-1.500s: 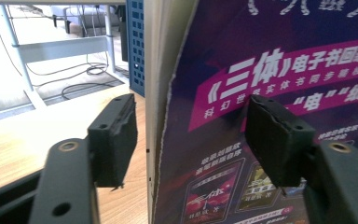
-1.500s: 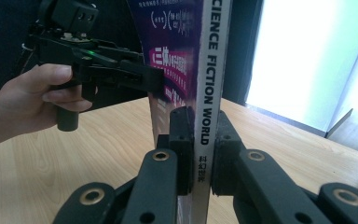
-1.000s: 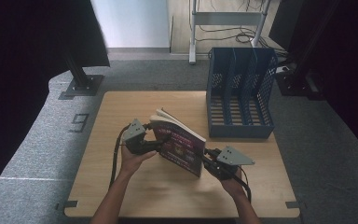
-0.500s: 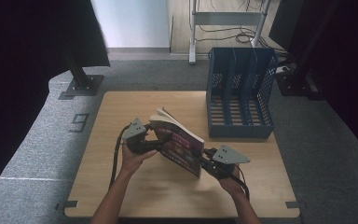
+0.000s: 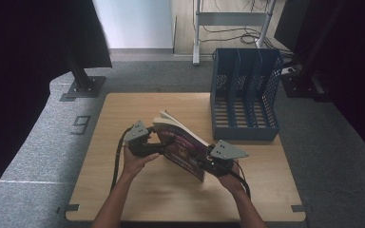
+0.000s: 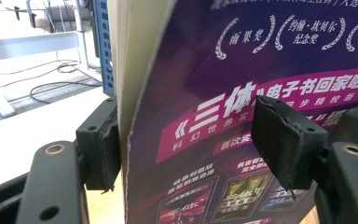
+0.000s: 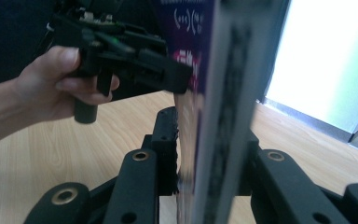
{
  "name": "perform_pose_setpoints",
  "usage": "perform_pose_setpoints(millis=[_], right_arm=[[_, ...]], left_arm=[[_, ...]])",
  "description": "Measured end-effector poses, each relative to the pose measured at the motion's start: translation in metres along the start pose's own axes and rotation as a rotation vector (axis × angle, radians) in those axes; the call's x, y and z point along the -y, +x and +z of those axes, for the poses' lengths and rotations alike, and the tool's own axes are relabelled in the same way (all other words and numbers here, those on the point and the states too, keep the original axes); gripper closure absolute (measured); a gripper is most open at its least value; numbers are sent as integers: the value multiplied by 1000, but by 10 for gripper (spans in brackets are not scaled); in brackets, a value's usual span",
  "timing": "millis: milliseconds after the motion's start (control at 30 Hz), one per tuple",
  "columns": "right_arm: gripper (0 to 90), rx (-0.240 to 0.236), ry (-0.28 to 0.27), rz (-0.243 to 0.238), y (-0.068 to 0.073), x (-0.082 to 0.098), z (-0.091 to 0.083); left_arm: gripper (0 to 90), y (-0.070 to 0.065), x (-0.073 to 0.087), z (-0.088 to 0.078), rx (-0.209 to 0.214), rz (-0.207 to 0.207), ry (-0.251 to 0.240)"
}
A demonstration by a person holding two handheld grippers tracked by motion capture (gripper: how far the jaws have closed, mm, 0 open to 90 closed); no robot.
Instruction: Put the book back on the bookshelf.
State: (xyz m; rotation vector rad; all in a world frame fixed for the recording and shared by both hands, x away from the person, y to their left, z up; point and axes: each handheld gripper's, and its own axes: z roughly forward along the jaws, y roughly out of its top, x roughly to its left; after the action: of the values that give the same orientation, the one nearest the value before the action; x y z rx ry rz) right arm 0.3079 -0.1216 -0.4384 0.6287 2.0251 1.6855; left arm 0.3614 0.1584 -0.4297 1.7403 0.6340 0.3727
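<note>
Holding the purple paperback book upright over the wooden table: my left gripper stands open around its edge (one pad touching), while my right gripper has just been loosening, jaws still straddling the spine.

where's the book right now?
High view: the book stands on edge at the table's centre, between the left gripper and right gripper, just in front-left of the blue file rack.

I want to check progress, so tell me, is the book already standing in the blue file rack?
No, the book is over the table in front of the rack, between the left gripper and right gripper.
</note>
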Motion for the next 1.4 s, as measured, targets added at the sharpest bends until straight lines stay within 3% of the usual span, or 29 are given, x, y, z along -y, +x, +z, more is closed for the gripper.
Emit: perform_pose_setpoints(millis=[233, 400, 700, 1000, 1200, 1400], right_arm=[[736, -23, 14, 28, -3, -10, 11], [788, 12, 22, 35, -3, -9, 11], [816, 46, 22, 38, -3, -8, 10], [815, 62, 7, 75, -6, -6, 7], [816, 62, 8, 80, -7, -5, 5], [816, 86, 2, 98, -7, -5, 5]], left_arm=[[289, -1, 0, -2, -3, -1, 5], [289, -2, 0, -2, -11, 6, 10], [269, -9, 6, -11, -83, 30, 37], [268, -18, 24, -25, -163, -18, 114], [269, -24, 39, -35, -181, -22, 139], [272, -22, 54, -40, -200, -42, 164]])
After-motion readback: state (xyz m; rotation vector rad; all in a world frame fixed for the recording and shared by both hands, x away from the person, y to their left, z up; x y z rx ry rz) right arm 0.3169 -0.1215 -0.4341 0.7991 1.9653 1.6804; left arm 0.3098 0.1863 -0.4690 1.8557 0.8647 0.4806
